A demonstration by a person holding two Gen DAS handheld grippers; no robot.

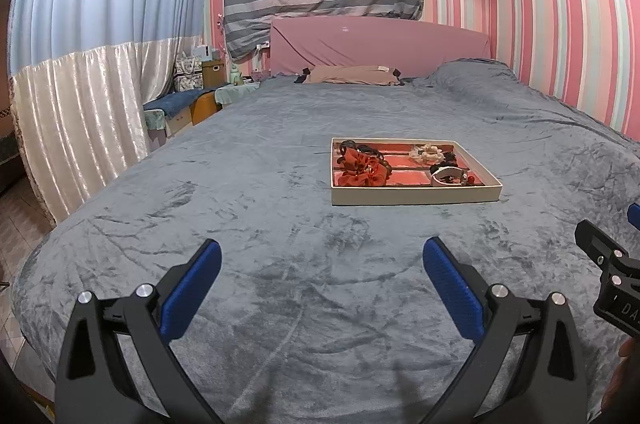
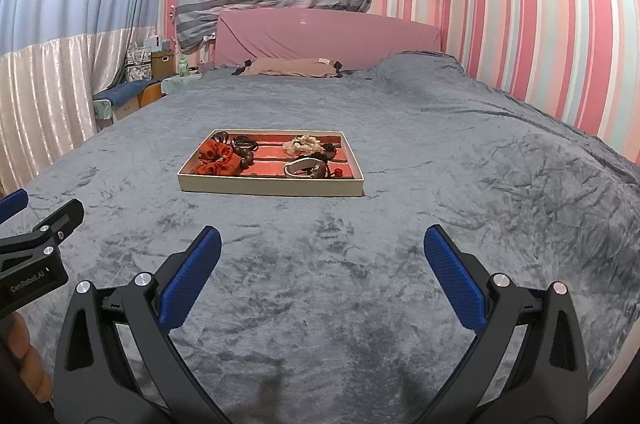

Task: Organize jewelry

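A shallow cream tray with a red lining lies on the grey bedspread, well ahead of both grippers. Inside it sit a red fabric scrunchie, dark wooden beads, black hair ties, a cream scrunchie and a white bracelet. My left gripper stands open over bare blanket, nothing between its blue pads. My right gripper is likewise open and holds nothing. Each gripper shows at the edge of the other's view.
The grey blanket covers a wide bed with a pink headboard and a pillow. Striped wall runs along the right; curtains, a bench and boxes stand left. A hand shows at lower left.
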